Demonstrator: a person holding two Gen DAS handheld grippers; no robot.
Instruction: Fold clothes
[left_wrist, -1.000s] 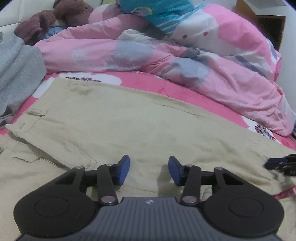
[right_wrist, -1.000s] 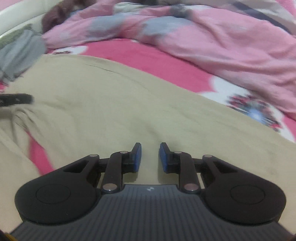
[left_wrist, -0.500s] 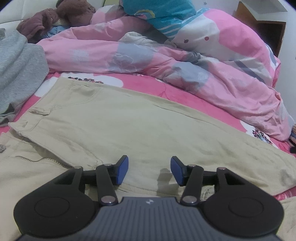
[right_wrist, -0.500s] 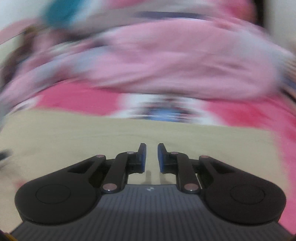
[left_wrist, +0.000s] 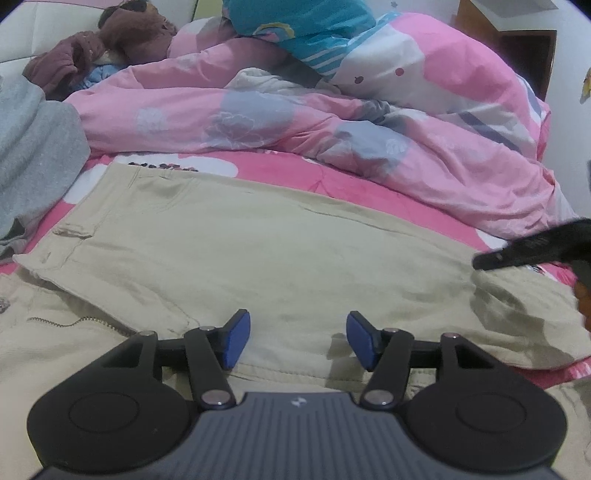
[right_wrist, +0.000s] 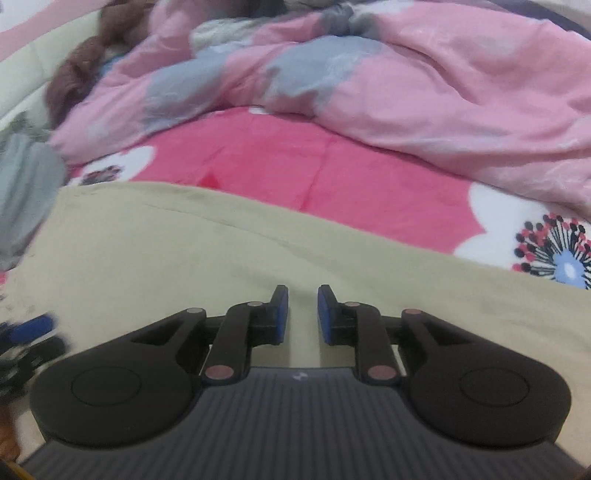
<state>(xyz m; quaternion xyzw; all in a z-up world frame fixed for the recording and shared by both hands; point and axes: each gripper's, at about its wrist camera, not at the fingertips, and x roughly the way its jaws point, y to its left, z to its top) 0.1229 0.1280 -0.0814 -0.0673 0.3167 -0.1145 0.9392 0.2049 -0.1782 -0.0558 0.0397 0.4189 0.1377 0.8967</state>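
Beige trousers (left_wrist: 258, 258) lie spread flat on the bed, waistband and zip at the left, legs running right. My left gripper (left_wrist: 297, 332) hovers low over their near edge; its jaws are opening and nothing is between them. In the right wrist view my right gripper (right_wrist: 303, 310) sits over a trouser leg (right_wrist: 184, 258), its jaws opening from a narrow gap, with no cloth between the pads. The right gripper also shows as a blurred black shape (left_wrist: 517, 254) at the right edge, above the leg end. The left gripper (right_wrist: 29, 332) is blurred at the left edge.
A rumpled pink duvet (left_wrist: 332, 129) fills the far side of the bed. A grey garment (left_wrist: 33, 155) lies at the left, a brown plush toy (left_wrist: 122, 37) and a teal pillow (left_wrist: 306, 33) behind. The pink flowered sheet (right_wrist: 332, 177) shows beyond the trousers.
The left jaws have spread wider while that hand stayed put. The right gripper swung away out of the left view, then came back in at the right edge, higher over the leg end.
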